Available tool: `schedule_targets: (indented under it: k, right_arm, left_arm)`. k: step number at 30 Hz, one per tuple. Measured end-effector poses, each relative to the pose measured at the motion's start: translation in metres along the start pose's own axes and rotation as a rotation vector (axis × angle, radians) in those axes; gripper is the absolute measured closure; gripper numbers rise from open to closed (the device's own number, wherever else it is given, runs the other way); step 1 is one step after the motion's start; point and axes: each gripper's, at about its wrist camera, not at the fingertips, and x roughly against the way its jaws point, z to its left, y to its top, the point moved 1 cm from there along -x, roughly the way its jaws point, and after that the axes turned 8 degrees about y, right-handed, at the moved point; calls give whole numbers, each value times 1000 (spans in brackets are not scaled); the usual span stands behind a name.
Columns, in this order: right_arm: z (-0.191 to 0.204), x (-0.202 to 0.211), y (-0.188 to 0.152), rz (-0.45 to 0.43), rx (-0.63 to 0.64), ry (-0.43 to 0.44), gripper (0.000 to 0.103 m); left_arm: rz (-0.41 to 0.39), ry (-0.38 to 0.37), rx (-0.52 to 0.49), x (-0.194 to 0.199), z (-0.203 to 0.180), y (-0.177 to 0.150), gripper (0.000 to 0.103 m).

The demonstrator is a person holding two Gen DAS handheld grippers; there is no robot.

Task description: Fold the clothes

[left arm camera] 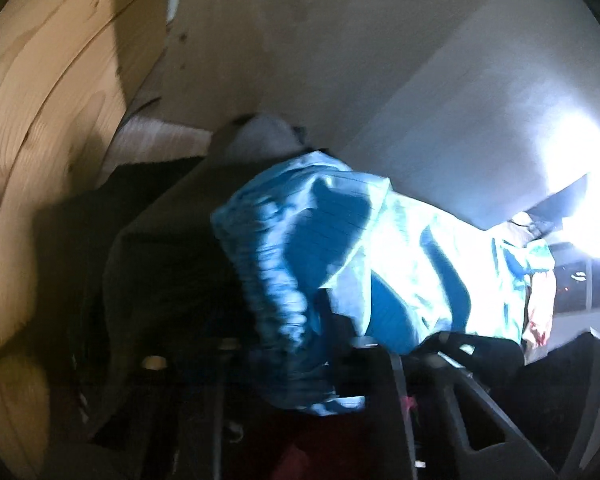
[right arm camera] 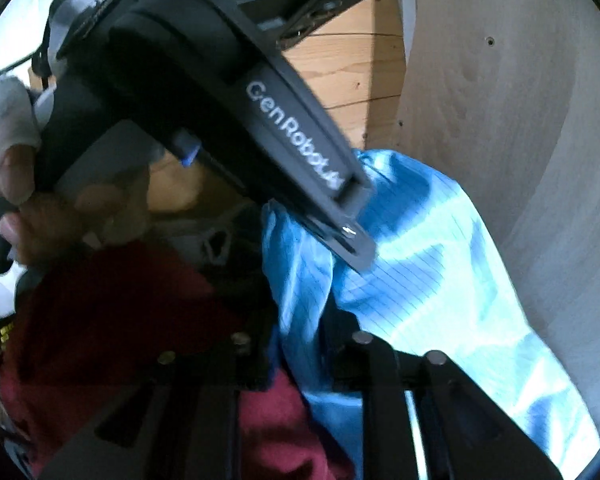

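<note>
A light blue garment with thin stripes (left arm camera: 340,240) hangs bunched up in the air in front of both cameras. In the left wrist view it fills the middle, and its lower folds are pinched between the dark fingers of my left gripper (left arm camera: 300,320). The right wrist view shows the left gripper (right arm camera: 352,236) from the side, a black tool with white lettering, its tip clamped on the upper edge of the blue garment (right arm camera: 440,280). My right gripper (right arm camera: 308,320) is shut on a fold of the same cloth at the bottom of that view. Both views are blurred.
A person in a dark red top (right arm camera: 120,300) stands close behind the cloth, one hand (right arm camera: 16,184) around the left tool's handle. Pale wood panels (left arm camera: 40,140) lie to the left, a plain light wall (left arm camera: 340,60) behind. A strong light glares at the right (left arm camera: 580,208).
</note>
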Motion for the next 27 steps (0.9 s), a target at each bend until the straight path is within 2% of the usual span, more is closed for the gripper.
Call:
schedule_targets:
  k: [3,5,6,9,12,16,17,20,21,23,27]
  right_arm:
    - [-30,50,-8,-52,-121,26,59]
    - [-50,83,-13,-86,-202,44,59]
    - [-65,101,-18,-106,-246,22,59]
    - [-116,164,-60,-87,-355,-193,59]
    - [-139,208,-117,-4,-464,-320,59]
    - [-153,231,-192,106,-571,-459,59]
    - [-161,213,-194,129,-608,-463,59]
    - [-158,228,-219,98,-694,-499,60]
    - [-154,243,-225,58,-713,-501,60]
    - [-132,285,-238,-11,-728,-528,60]
    - [-89,332,-277,-48,-772,-618,60]
  left_arm:
    - [-63,12,-26,23,-4,-2,94]
    - [-98,8,-36,40,-7,0,94]
    - [-116,7,-41,49,-9,2,94]
    - [-170,-8,-66,74,-20,8,95]
    - [-213,-20,-111,99,-30,13,95]
    - [-219,-14,-131,105,-47,19,95]
    - [-210,3,-141,101,-50,21,95]
    - [-203,23,-164,99,-64,19,95]
    - [-204,23,-169,99,-69,18,95]
    - [-211,20,-183,104,-82,16,95]
    - [-232,-6,-215,112,-111,14,95]
